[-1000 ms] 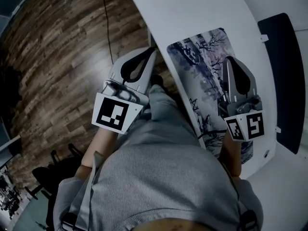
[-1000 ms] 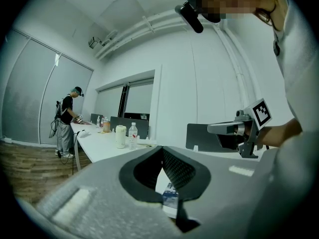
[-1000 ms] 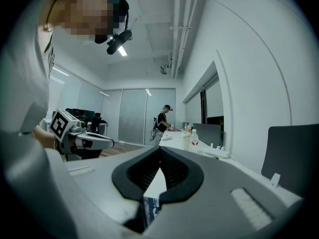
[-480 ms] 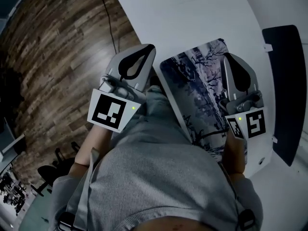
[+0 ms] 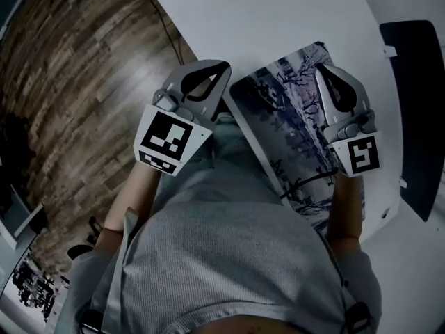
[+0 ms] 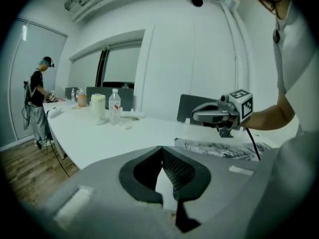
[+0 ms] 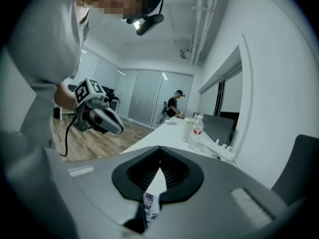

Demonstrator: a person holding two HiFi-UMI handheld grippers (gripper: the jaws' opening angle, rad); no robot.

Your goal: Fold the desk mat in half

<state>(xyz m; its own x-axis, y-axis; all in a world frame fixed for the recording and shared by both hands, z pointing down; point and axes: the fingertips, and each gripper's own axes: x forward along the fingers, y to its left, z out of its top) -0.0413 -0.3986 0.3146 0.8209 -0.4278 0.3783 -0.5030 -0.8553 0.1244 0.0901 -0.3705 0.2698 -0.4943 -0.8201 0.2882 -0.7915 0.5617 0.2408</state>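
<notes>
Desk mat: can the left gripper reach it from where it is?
Probably yes. The left gripper hangs right beside the desk mat, with nothing between them. Its jaws are shut, though, so they would have to open first.

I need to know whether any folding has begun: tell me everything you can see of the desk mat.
The desk mat is a thin, rounded-cornered rectangle printed with bare wintry trees in blue, purple and white. It lies flat and unfolded on the white table, one long side near the table's edge. The shut right tool hangs over it, apparently not touching.
</notes>
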